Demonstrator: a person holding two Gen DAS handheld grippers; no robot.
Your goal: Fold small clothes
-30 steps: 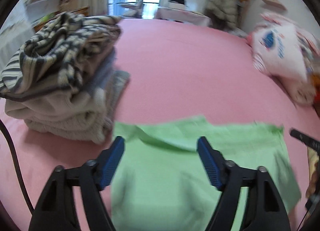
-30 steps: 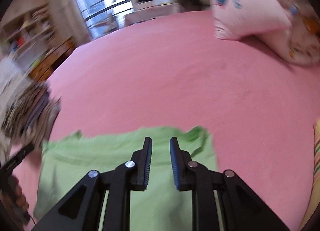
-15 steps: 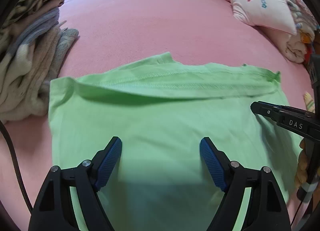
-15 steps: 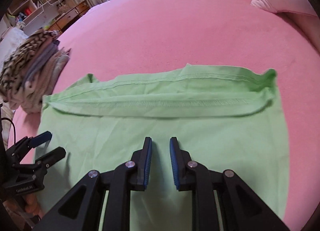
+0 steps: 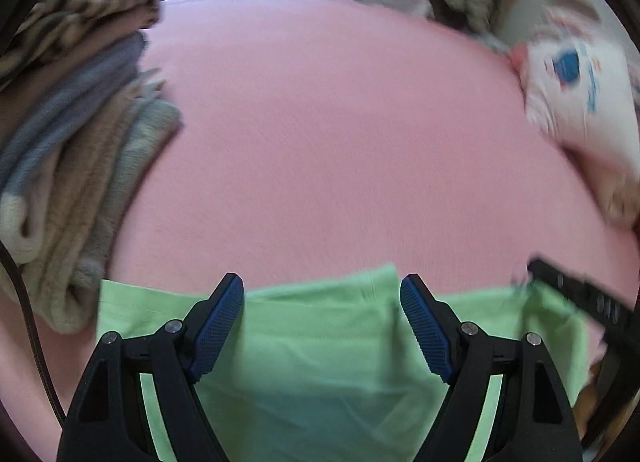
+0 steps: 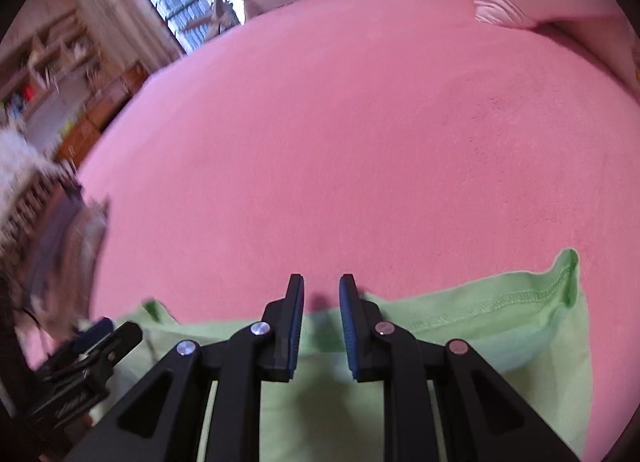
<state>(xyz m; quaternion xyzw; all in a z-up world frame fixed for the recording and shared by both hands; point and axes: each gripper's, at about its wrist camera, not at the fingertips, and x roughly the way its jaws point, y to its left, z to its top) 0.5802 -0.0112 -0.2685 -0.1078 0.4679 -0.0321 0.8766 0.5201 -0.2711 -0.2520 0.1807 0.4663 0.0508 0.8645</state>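
A light green garment (image 5: 320, 362) lies spread flat on a pink bedcover (image 5: 340, 150), its far hemmed edge doubled back toward the person, as two hand-held tongs hang over it. The left gripper (image 5: 322, 322) stands with its blue-padded jaws wide apart and nothing between them, the cloth lying beneath and just ahead of its tips; the garment's far edge runs roughly level with those tips. The right gripper (image 6: 321, 326) shows its jaws drawn close with a narrow gap, and no cloth appears pinched between the pads, so it reads as nearly closed and empty, poised above the folded-over hem (image 6: 500, 302), which stretches away to its right. A stack of folded clothes (image 5: 68, 150) sits off to the left gripper's left, and a white pillow (image 5: 580, 102) lies well beyond and to its right. Judging by the layout, one fold is partly in and the step in hand is a reach for the next grab along the far edge. The next move would call for each pair of tongs to settle on its end of that edge, the right one opening first, close on the cloth and carry it over evenly; motion blur leaves the exact contact unclear.
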